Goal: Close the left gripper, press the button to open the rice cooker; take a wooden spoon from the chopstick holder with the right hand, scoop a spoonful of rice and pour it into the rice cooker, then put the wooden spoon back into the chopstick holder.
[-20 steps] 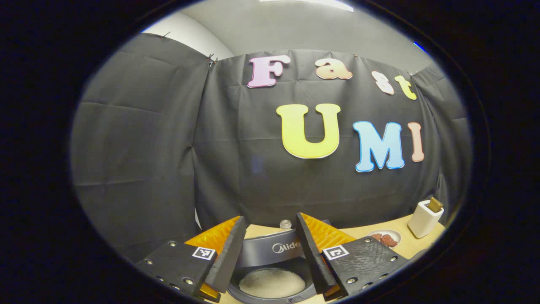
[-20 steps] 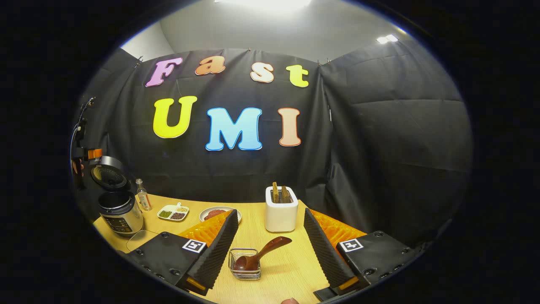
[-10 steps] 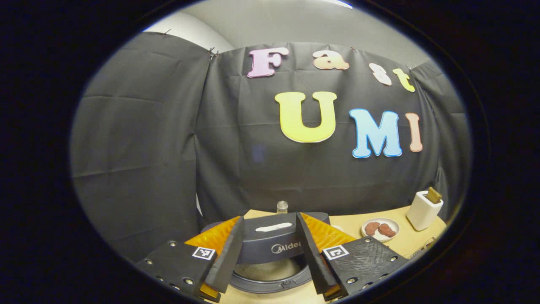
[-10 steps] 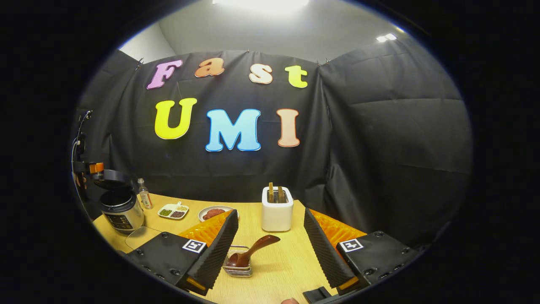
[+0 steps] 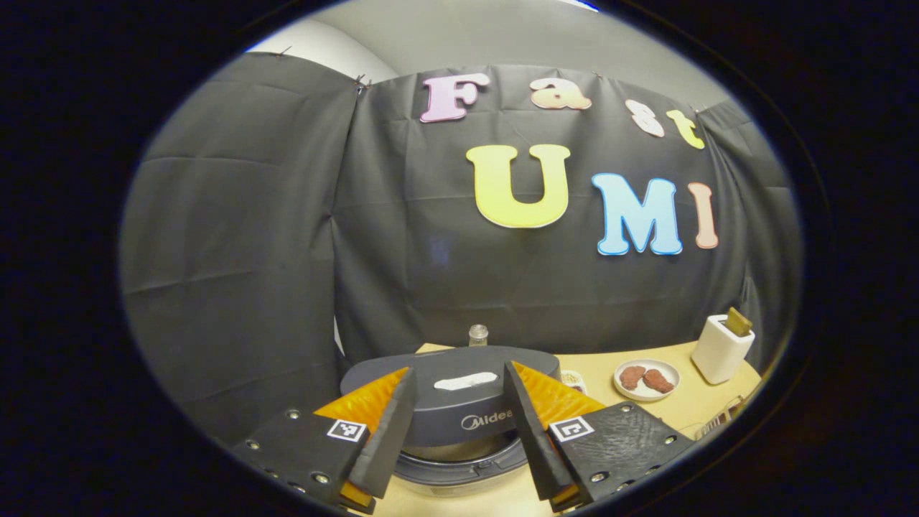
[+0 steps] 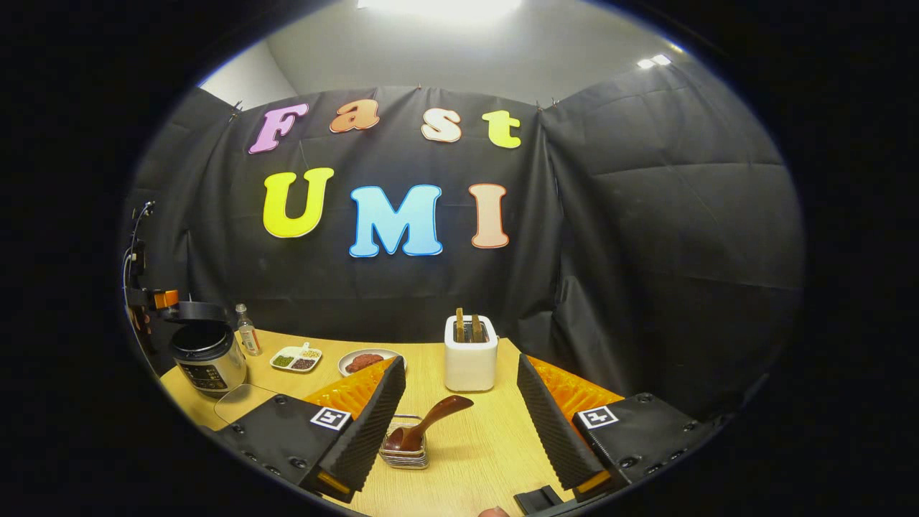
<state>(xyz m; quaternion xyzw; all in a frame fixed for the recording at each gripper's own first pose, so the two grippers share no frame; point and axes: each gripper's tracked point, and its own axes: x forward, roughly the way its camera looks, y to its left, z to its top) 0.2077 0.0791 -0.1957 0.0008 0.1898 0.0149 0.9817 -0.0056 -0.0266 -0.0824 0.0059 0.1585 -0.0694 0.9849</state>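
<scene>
Hovering just above the dark grey domed lid of the round silver rice cooker, the left hand-held gripper, fingers spread wide to either side of the lid's front edge and clasping nothing. Lid lowered almost onto the pot in the left gripper view, a narrow gap above the metal rim; in the right gripper view, propped slightly ajar over the pot at the far left of the light wooden surface, with the left hand-held gripper directly beside it. Behind the lid, a small clear glass bottle; farther right, a round white plate of reddish-brown meat pieces and a white rectangular chopstick holder with brown wooden pieces standing in it.

Poised low over the near part of the surface, the right hand-held gripper, fingers wide apart and empty. Between those fingers, a small clear square glass dish with the dark brown wooden spoon resting in it, bowl down, handle slanting up to the right. Beyond the dish, the chopstick holder; to its left, the plate, a white divided dish of green and brown grains and the bottle beside the cooker.
</scene>
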